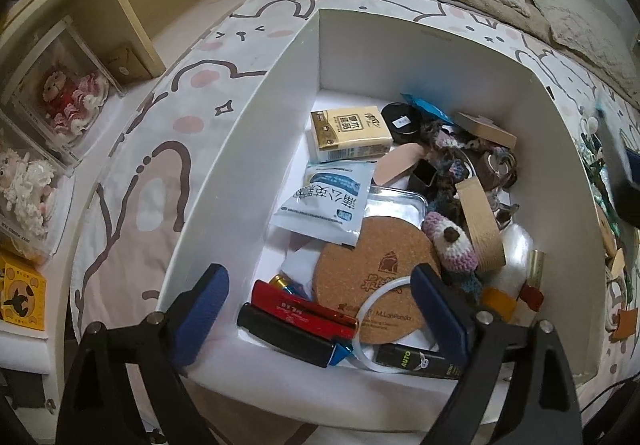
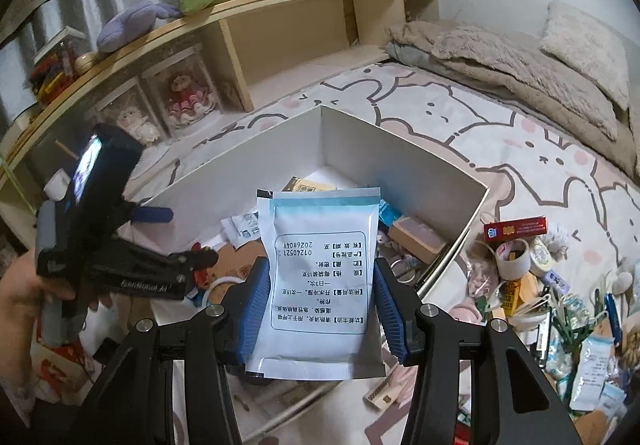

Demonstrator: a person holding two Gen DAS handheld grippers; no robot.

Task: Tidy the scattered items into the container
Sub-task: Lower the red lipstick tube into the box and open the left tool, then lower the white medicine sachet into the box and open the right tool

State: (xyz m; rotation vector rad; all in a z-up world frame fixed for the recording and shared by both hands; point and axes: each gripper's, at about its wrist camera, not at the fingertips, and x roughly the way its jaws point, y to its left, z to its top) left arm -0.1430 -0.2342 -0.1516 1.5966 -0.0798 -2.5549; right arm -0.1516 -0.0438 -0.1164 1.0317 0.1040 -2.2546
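- You get dim, even indoor light with soft shadows inside the white box (image 1: 440,57).
- Fisheye bending darkens your corners.
- Beside that box, the right edge blurs; a phone screen (image 2: 86,167) glares.

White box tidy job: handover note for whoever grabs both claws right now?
Left claw: open, nothing between its pads, hanging over the near end of the white box.
Right claw: shut on a white and blue sachet, held upright in front of the box, not yet over it.
Done: the box already holds a cork coaster, a tissue pack, another sachet, a red case and crochet pieces.
Left: drop the held sachet in, then clear the pile on the bedsheet right of the box: tape rolls, a red carton, more sachets.
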